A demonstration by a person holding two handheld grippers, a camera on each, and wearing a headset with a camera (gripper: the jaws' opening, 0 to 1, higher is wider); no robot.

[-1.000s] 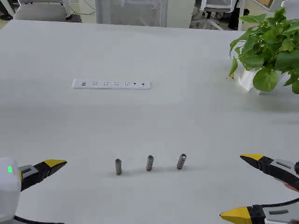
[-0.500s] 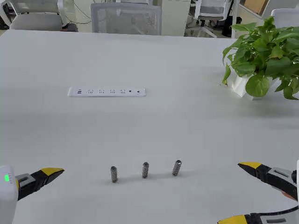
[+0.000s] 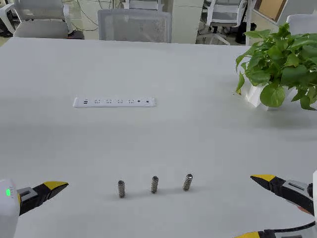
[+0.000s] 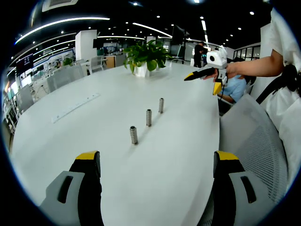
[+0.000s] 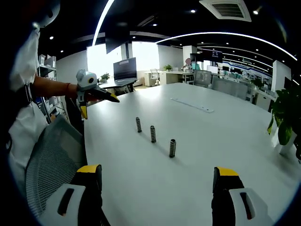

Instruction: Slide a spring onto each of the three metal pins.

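Observation:
Three short metal pins stand upright in a row on the grey table, each with a coil spring around it: left pin (image 3: 121, 189), middle pin (image 3: 154, 184), right pin (image 3: 187, 182). My left gripper (image 4: 157, 157) is open and holds nothing, well to the left of the row, with its yellow fingertip (image 3: 55, 186) showing at the lower left. My right gripper (image 3: 255, 206) is open and holds nothing, well to the right of the row. The left gripper view has the row of pins (image 4: 148, 117) ahead, and the right gripper view has the pins (image 5: 153, 134) ahead.
A white power strip (image 3: 114, 102) lies flat in the middle of the table. A leafy plant in a white pot (image 3: 280, 59) stands at the far right. Mesh office chairs (image 3: 133, 25) line the far edge, and another mesh chair (image 4: 263, 141) is beside the near edge.
The head camera has tilted, so the whole picture sits a little lower. The pins, springs and both grippers keep their places relative to one another.

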